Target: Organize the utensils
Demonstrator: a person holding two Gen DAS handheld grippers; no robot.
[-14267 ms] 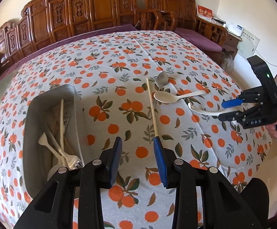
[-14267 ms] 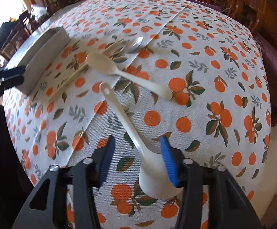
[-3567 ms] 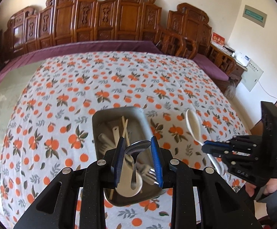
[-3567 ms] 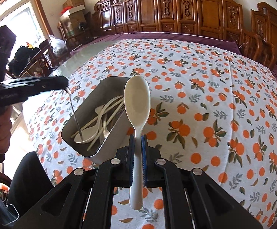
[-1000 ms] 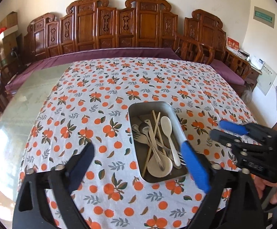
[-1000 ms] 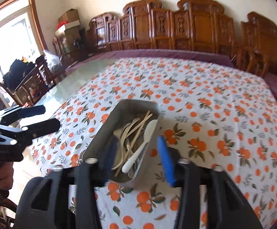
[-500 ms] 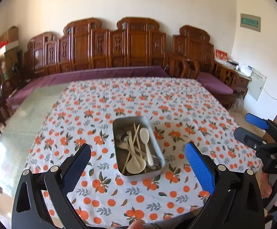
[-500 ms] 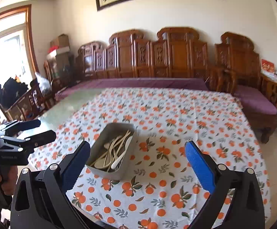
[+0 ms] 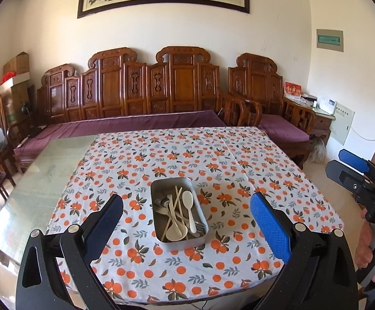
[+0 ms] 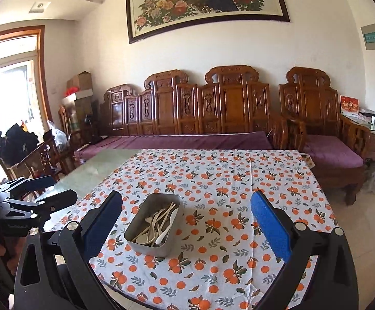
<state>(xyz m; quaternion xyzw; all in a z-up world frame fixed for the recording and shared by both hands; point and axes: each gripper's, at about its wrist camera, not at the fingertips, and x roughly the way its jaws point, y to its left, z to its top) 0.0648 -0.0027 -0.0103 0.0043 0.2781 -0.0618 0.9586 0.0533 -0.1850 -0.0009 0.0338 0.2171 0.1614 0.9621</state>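
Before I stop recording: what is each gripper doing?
Left gripper: open, empty.
Right gripper: open, empty.

Both wrist views high, facing sofa, sharing metal tray (image 9: 179, 236) (image 10: 146, 245) on table

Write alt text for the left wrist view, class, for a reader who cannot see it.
A metal tray of pale spoons, forks and chopsticks sits on a table with an orange-print tablecloth. The left gripper frames it, fingers wide apart and holding nothing. The right gripper is at the right edge, also empty, and carved wooden seating lines the wall.
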